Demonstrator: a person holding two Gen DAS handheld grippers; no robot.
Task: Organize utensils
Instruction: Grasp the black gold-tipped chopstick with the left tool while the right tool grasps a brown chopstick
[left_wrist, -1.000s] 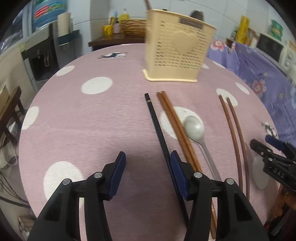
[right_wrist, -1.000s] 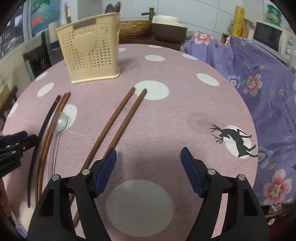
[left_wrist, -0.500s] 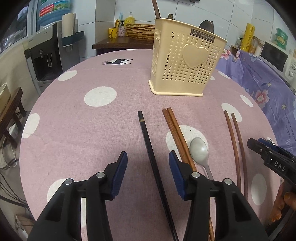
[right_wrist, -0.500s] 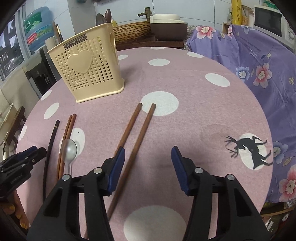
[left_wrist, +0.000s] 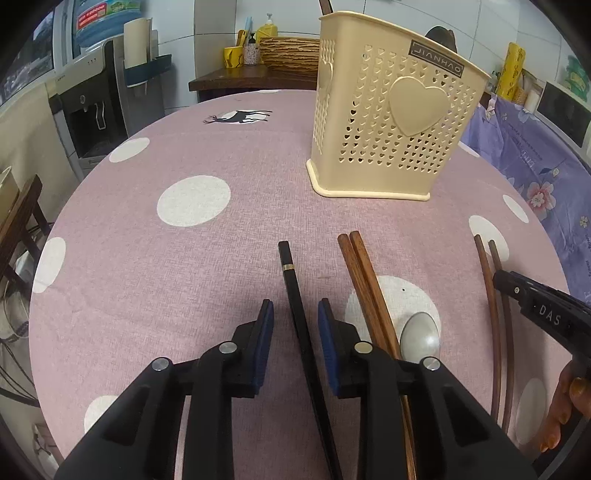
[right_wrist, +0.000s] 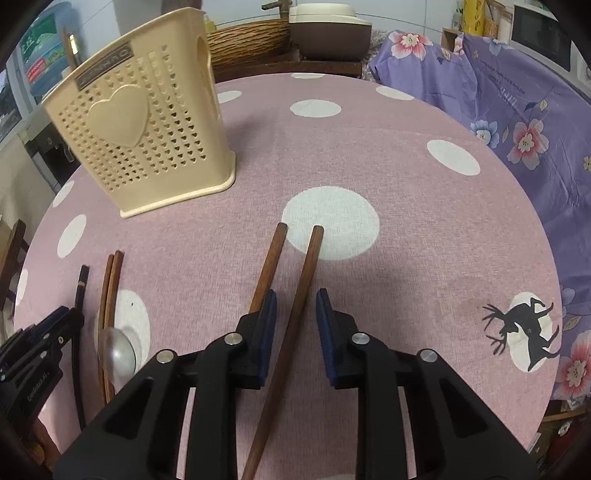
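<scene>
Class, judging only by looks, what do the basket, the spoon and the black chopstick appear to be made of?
Basket: cream moulded plastic, likely; even matte colour, punched heart holes, raised heart.
Spoon: probably stainless steel; grey, smooth, with soft reflections.
Black chopstick: glossy black with a gold band; lacquered wood or plastic, the look leaves it open.

Matt woven pink cloth (left_wrist: 229, 266); perforated, smooth cream plastic holder (left_wrist: 384, 122); smooth brown wooden chopsticks (right_wrist: 295, 295); glossy black chopstick (left_wrist: 295, 295); shiny metal spoon (left_wrist: 421, 338); matt black plastic gripper arms.
</scene>
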